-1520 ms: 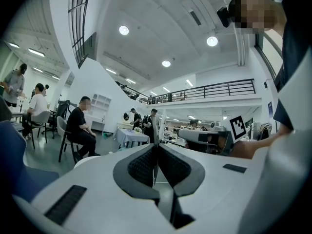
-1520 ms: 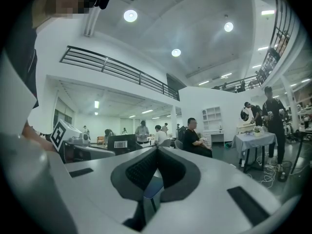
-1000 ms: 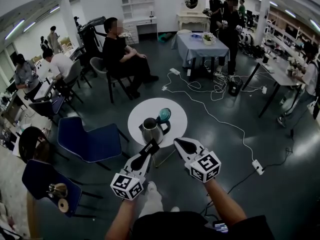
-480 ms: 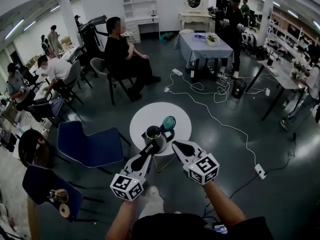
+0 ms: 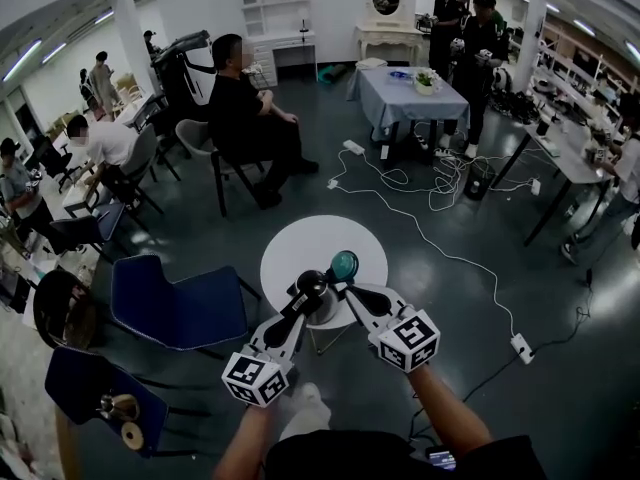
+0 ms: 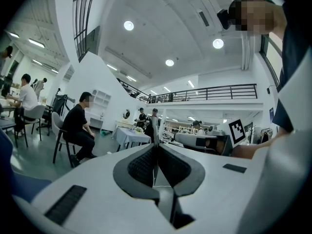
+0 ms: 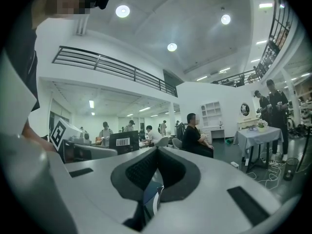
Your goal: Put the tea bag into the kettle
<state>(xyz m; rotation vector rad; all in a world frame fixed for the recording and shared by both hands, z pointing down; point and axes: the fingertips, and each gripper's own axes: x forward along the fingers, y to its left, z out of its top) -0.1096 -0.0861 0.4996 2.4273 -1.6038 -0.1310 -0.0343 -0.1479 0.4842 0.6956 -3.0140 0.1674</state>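
left hand-held gripper [image 5: 299, 304]: jaws closed tip to tip, no tea bag visible between them; tip at the kettle [image 5: 311, 287], probably lining up with its mouth.
right hand-held gripper [image 5: 344, 290]: jaws closed too, holding nothing, just beside the kettle.
kettle: on the round white desk [image 5: 285, 253]; teal lid [image 5: 344, 264] beside it, so likely open for filling.
tea bag: not visible in any view.

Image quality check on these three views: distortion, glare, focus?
Head view: heavy fisheye bowing, dark corners, even light, table sharp. Left gripper view: black round vignette, ceiling lamp blown out, near fingers slightly soft. Right gripper view: same vignette, lamp glaring, fingers soft, background sharp.
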